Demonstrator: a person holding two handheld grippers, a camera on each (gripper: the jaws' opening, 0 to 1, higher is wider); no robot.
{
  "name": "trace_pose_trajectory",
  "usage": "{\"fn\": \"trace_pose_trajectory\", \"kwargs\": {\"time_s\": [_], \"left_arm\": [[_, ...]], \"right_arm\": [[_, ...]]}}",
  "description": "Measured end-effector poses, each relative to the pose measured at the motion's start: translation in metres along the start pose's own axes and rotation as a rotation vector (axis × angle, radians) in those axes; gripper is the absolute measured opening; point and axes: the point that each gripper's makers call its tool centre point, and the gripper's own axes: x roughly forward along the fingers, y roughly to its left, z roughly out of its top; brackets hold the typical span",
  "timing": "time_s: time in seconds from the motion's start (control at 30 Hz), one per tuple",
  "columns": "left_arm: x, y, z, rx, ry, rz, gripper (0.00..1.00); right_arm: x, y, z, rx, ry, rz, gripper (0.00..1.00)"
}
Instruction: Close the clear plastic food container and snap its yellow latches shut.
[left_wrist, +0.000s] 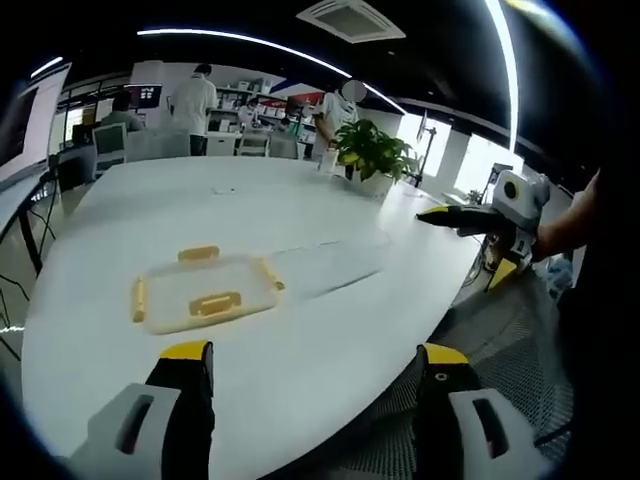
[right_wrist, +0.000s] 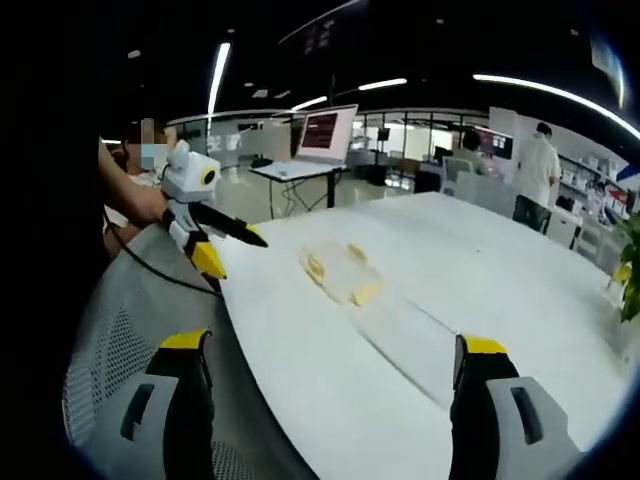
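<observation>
A clear plastic piece with yellow latches (left_wrist: 205, 290) on its sides lies flat on the white table (left_wrist: 250, 200), ahead of my left gripper (left_wrist: 312, 375). A second clear, faint part (left_wrist: 325, 262) lies just to its right. The left gripper's jaws are wide open, hovering over the near table edge with nothing between them. My right gripper (left_wrist: 445, 214) comes in from the right, held by a hand beyond the table edge. In the right gripper view the latched piece (right_wrist: 340, 270) lies mid-table, with the right gripper (right_wrist: 330, 360) open and empty and the left gripper (right_wrist: 235, 232) at left.
A potted plant (left_wrist: 372, 152) stands at the table's far side. A grey mesh chair (left_wrist: 500, 340) (right_wrist: 120, 310) sits by the near edge. Desks, a screen (right_wrist: 325, 132) and standing people (left_wrist: 193, 105) fill the room behind.
</observation>
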Motion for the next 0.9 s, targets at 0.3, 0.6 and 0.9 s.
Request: {"fn": "trace_pose_trajectory", "kwargs": {"time_s": [0.3, 0.6, 0.9], "left_arm": [[0.001, 0.012, -0.002, -0.061, 0.01, 0.023, 0.87], [0.002, 0.017, 0.001, -0.026, 0.038, 0.011, 0.87], [0.002, 0.033, 0.003, -0.057, 0.056, 0.01, 0.98]], "right_arm": [[0.015, 0.006, 0.008, -0.011, 0.008, 0.031, 0.97], [0.032, 0.011, 0.011, -0.002, 0.037, 0.059, 0.93], [0.05, 0.012, 0.019, -0.007, 0.023, 0.086, 0.95]]}}
